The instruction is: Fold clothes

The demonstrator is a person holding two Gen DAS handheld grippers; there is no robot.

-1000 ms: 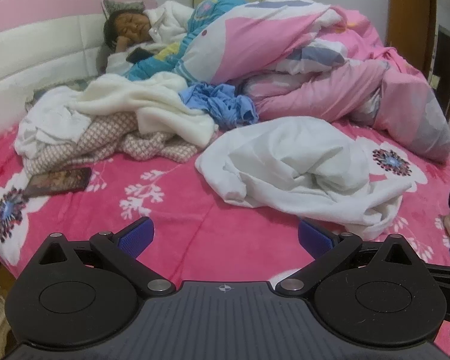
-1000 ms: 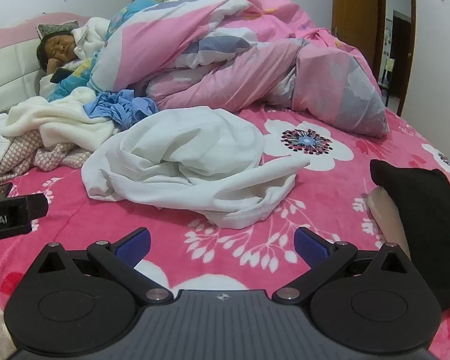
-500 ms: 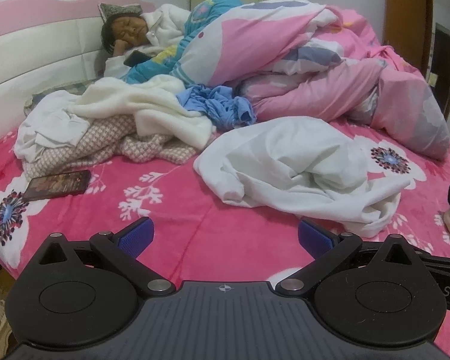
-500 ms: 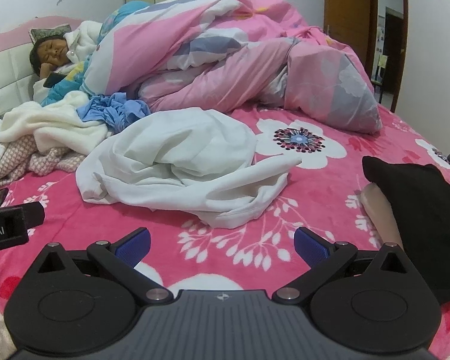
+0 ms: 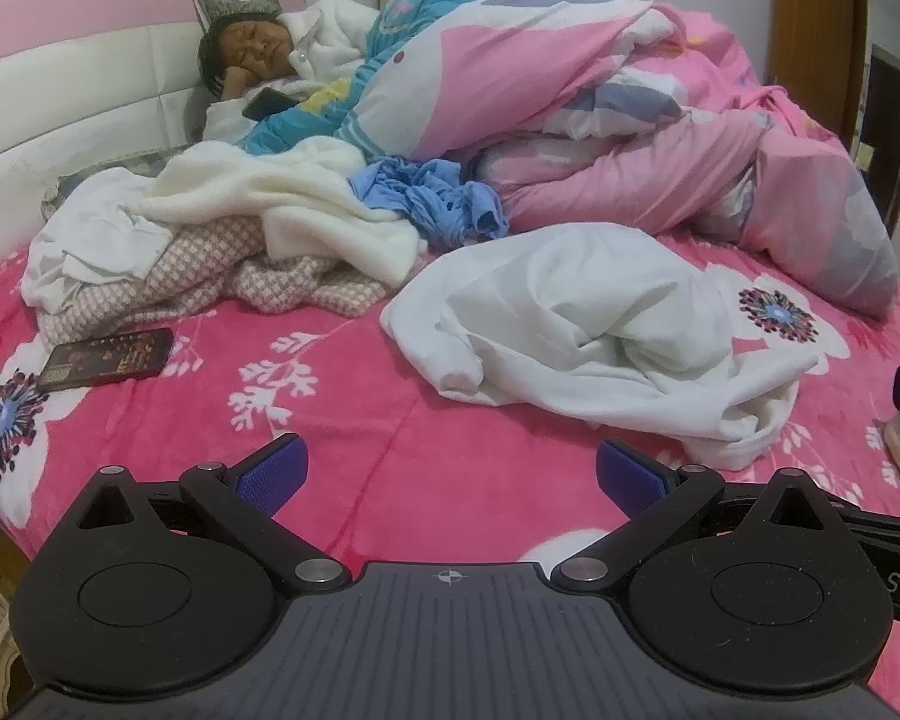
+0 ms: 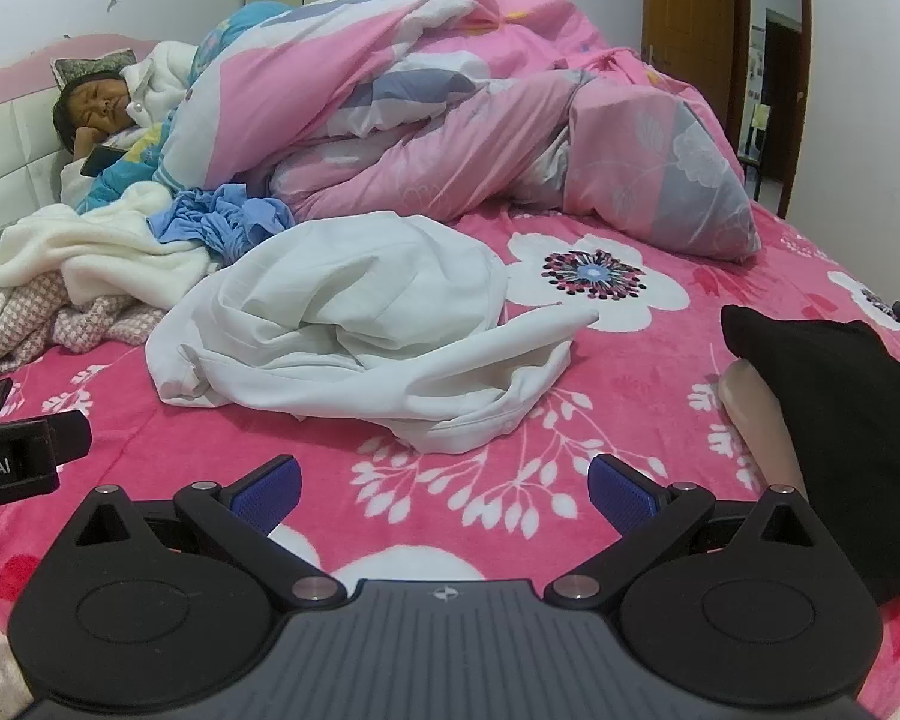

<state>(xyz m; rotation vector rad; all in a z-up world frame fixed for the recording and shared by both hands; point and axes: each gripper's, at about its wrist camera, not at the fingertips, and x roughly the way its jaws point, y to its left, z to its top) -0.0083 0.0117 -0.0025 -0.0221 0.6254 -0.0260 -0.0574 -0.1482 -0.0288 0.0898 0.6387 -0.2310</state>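
Both my grippers, left gripper (image 5: 450,474) and right gripper (image 6: 444,474), wide open, empty; crept closer to crumpled white garment (image 5: 594,324); folding unstarted.

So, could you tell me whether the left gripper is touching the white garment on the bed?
Apart. In the left wrist view, the left gripper is open and empty, and a strip of bare pink bedspread separates its fingertips from the crumpled white garment.

Crumpled white garment (image 5: 594,336) on the pink floral bed (image 5: 342,420).
It lies unfolded mid-bed, bunched in loose folds, one flat end trailing toward the foot edge, near a clothes heap (image 5: 222,240).
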